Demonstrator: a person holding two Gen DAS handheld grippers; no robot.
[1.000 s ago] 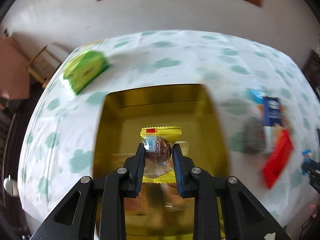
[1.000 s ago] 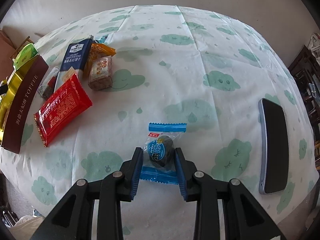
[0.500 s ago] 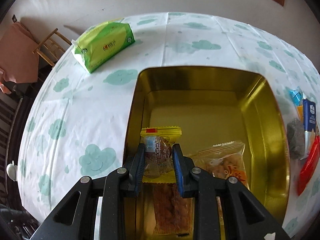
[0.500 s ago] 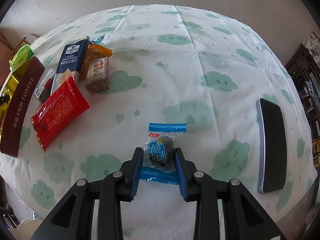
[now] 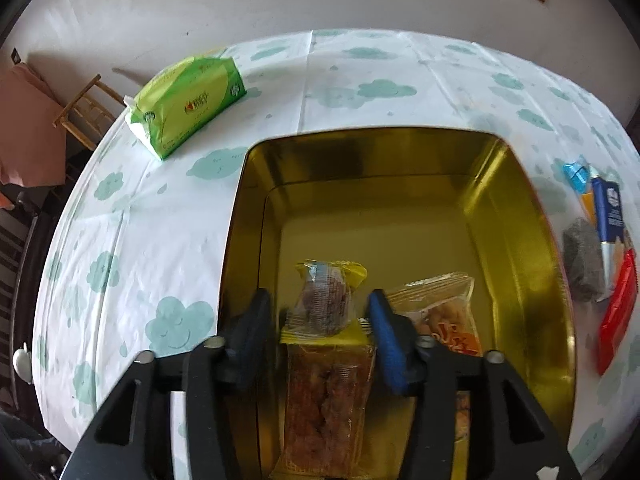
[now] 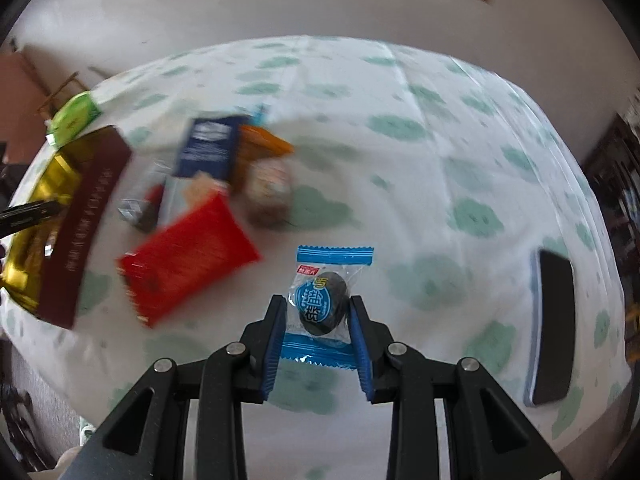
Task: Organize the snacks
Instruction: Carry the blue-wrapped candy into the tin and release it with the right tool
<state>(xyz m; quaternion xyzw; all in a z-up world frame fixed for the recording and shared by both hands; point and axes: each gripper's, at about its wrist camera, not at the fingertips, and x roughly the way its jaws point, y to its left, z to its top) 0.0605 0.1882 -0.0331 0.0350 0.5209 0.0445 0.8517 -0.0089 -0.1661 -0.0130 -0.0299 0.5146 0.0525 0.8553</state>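
The yellow-wrapped snack [image 5: 325,304] sits between the fingers of the left gripper [image 5: 320,316], clear of both blue pads: there is a gap on each side of the wrapper, so the claw is released, its jaws having just been opening around the packet. The snack lies inside the gold tin [image 5: 520,216], toward the near end of its floor, its lower edge overlapping a long clear packet of brown biscuit [image 5: 326,400] that runs toward the camera. Just to its right, also in the tin, lies a clear bag of orange-brown crackers [image 5: 440,312]. The far half of the tin's floor is bare metal.

Outside the tin, on the cloud-print tablecloth [image 5: 160,248], a green tissue pack [image 5: 188,100] lies far to the left. To the right of the tin a red packet [image 5: 618,312], a blue box [image 5: 608,208] and a dark grey packet [image 5: 582,264] lie close together.

In the right wrist view, the blue-wrapped snack [image 6: 324,300] is pinched between the pads of the right gripper [image 6: 318,316], which is clenched on it, the pads pressing the dark round sweet from both sides while the wrapper's crimped ends stick out near and far. The scene beyond is blurred. To the left lie the red packet [image 6: 188,252], the blue box [image 6: 210,148] and an orange packet [image 6: 264,144], with the tin's maroon side [image 6: 84,224] further left. A dark phone [image 6: 552,328] lies on the cloth well to the right.
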